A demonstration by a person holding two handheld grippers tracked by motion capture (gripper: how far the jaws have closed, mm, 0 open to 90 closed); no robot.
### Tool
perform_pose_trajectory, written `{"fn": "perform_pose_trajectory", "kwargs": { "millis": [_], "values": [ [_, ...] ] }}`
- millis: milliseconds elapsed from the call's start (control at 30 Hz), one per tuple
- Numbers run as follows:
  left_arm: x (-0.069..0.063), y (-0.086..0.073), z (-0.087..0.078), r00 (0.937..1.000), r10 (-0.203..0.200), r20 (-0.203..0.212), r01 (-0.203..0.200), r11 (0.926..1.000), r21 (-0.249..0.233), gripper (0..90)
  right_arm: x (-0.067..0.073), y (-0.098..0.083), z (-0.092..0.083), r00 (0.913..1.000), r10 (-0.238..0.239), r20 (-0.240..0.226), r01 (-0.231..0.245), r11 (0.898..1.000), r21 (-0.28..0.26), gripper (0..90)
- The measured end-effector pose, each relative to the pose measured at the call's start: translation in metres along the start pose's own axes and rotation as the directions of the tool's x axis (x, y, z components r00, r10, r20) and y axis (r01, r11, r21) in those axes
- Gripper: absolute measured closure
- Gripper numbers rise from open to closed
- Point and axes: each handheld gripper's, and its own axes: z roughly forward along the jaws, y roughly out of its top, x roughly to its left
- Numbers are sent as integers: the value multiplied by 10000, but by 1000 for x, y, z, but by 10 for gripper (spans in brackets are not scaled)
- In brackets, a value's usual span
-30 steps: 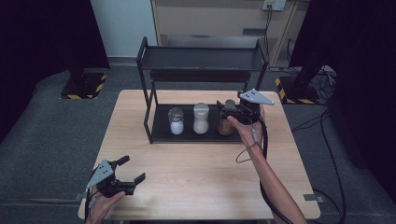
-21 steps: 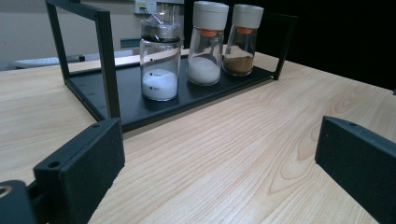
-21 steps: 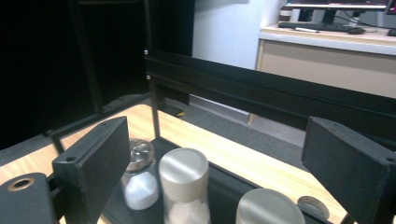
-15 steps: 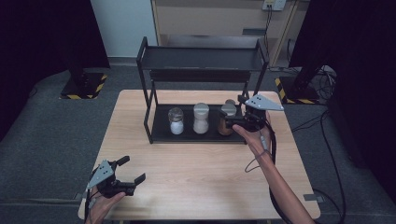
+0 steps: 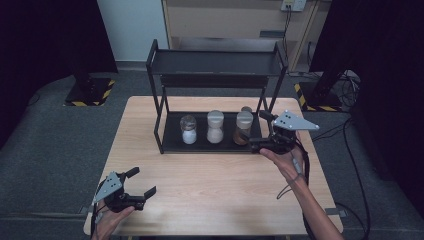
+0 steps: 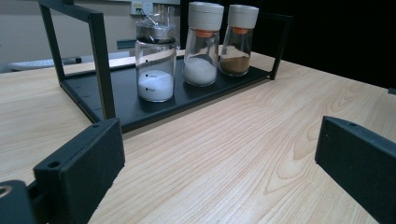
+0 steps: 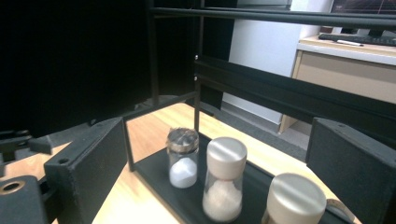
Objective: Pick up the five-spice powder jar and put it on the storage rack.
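Three jars stand in a row on the bottom shelf of the black rack (image 5: 159, 125) at the far side of the wooden table (image 5: 215, 190). The leftmost, a glass jar (image 5: 188, 129) with a dark, shiny top, holds white powder in its lower part. The middle shaker (image 5: 215, 127) has a pale cap and a whitish, grainy fill. The brown-spice shaker (image 5: 243, 128), also pale-capped, stands at the right end of the row, just beside the right gripper (image 5: 261, 131), with brown powder at its base. The upper shelf (image 5: 215, 64) of the rack is bare.

In the right gripper view the brown-spice shaker (image 7: 293, 199) is cut off by the bottom edge, so its contents cannot be seen there. Another round object sits just behind it in the high view (too hidden to identify). The labels on the glass jar (image 6: 155, 59) are too small to read.

The right gripper's jaws stand wide with nothing between the pads; they have just been opening, and compared with a second ago the hand has drawn back from the shaker toward the right front corner of the rack. The left gripper (image 5: 141, 182), near the table's front left corner, is also spread wide and empty, in the same spot as before.
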Motion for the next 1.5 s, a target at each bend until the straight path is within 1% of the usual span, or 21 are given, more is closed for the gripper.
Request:
{"fn": "perform_pose_trajectory", "kwargs": {
  "millis": [200,267,400,667,767,867,967,1133,1167,1300,1433,1500],
  "values": [
    [0,0,0,10000,22,1,-22,10000,12,4,5,-9,-24,9999,105,-124,-106,9999,-54,55],
    [-1,0,0,10000,55,9,-55,10000,14,4,6,-13,-31,9997,116,-204,-118,9999,-89,55],
    [-1,0,0,10000,75,32,-75,10000,7,5,10,-22,-46,9997,135,-218,-139,9998,-165,54],
    [-1,0,0,9999,97,74,-96,9999,-52,4,20,-44,-75,9999,147,-49,-148,9999,-63,55],
    [0,0,0,9999,86,78,-86,9999,-53,4,25,-53,-83,9998,71,170,-73,9999,115,55],
    [0,0,0,9999,96,75,-96,9999,-65,4,27,-63,-88,9995,113,303,-120,9997,224,55],
    [0,0,0,9999,115,80,-114,9999,-66,4,26,-74,-92,9987,327,389,-339,9990,299,54],
    [0,0,0,9999,124,76,-123,9999,-87,5,30,-89,-97,9970,457,626,-489,9975,507,56],
    [0,0,-1,9999,130,73,-129,9999,-87,5,32,-92,-98,9966,417,716,-458,9973,570,58],
    [0,0,0,9999,129,81,-129,9999,-74,4,35,-106,-100,9945,439,956,-516,9955,797,60],
    [-1,0,0,9999,129,71,-129,9999,-52,4,34,-118,-102,9923,680,1039,-777,9927,920,62],
    [-1,0,0,9999,124,61,-124,9999,-55,4,34,-121,-102,9920,646,1084,-757,9919,1018,62]
  ]
}}
